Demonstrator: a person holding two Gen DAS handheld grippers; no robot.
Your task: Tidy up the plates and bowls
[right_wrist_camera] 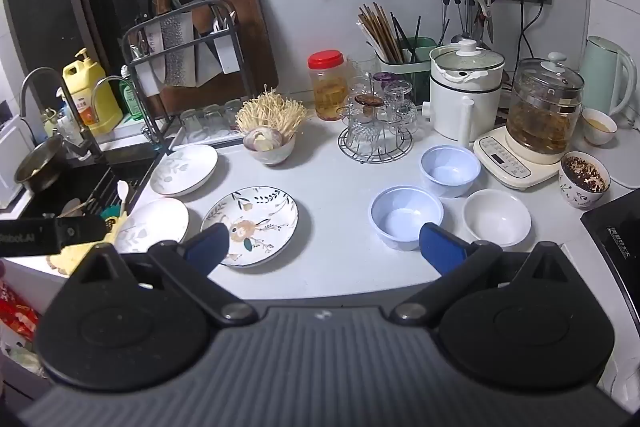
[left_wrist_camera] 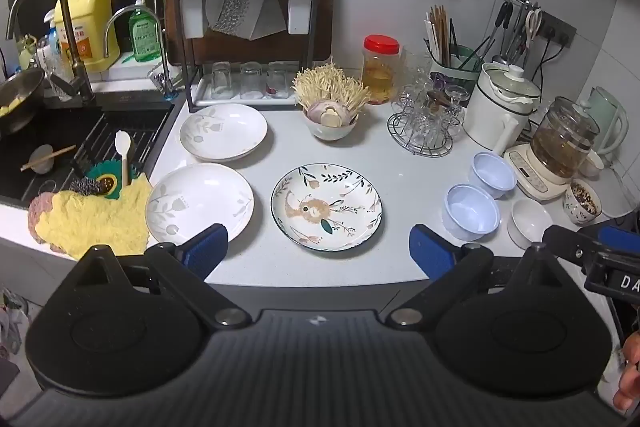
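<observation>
Both grippers, left gripper (left_wrist_camera: 318, 251) and right gripper (right_wrist_camera: 324, 247), gape wide, empty; pinch the rabbit plate (left_wrist_camera: 326, 207) at frame centre by its near rim, lifting level

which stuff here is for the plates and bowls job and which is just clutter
For the job: two white plates, floral plate, two blue bowls, white bowl.

Lying about: mushroom bowl, jar, glass rack, kettle, yellow cloth.
</observation>
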